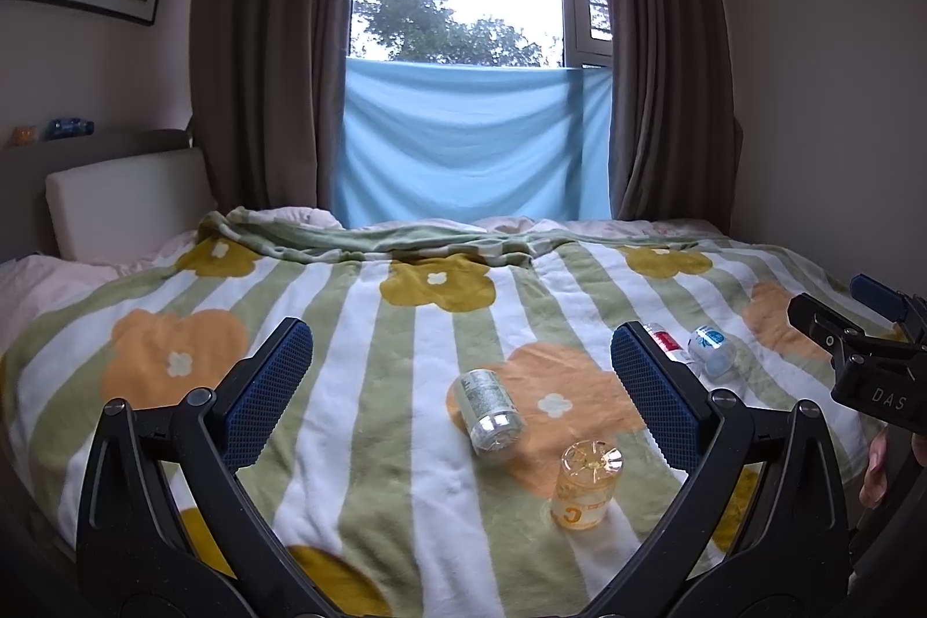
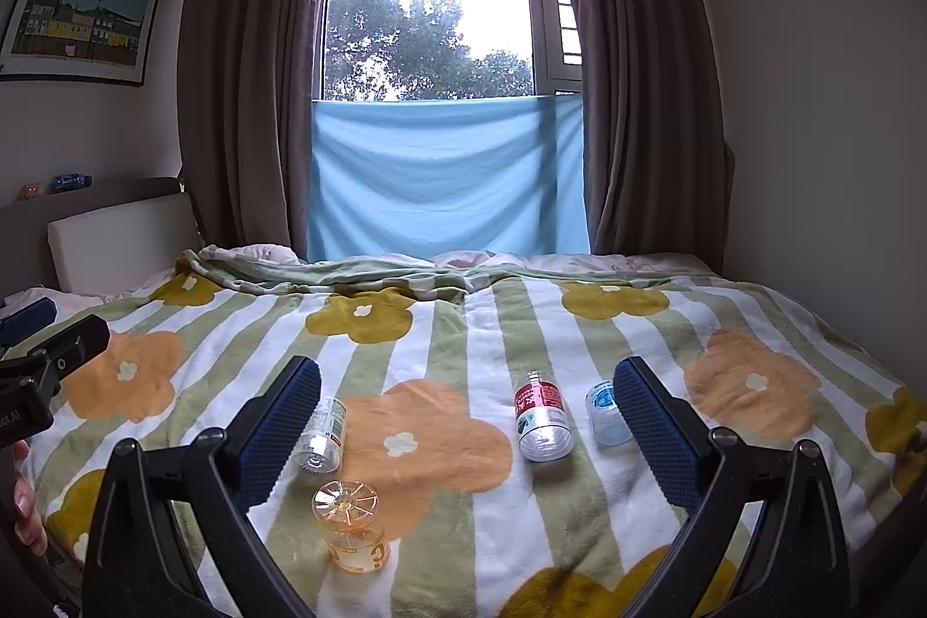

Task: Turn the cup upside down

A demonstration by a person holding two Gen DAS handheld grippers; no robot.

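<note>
A small clear orange cup stands on the flowered blanket, its ribbed closed end facing up. My left gripper is open and hangs above the blanket, with the cup below and right of centre between its fingers, untouched. In the right wrist view my right gripper is open too, and the cup sits low near its left finger. Each gripper shows at the other view's edge: the right gripper and the left gripper.
Three plastic bottles lie on the blanket: a green-labelled one, a red-labelled one and a blue-labelled one. A headboard, curtains and a window stand behind. A hand shows at the left edge.
</note>
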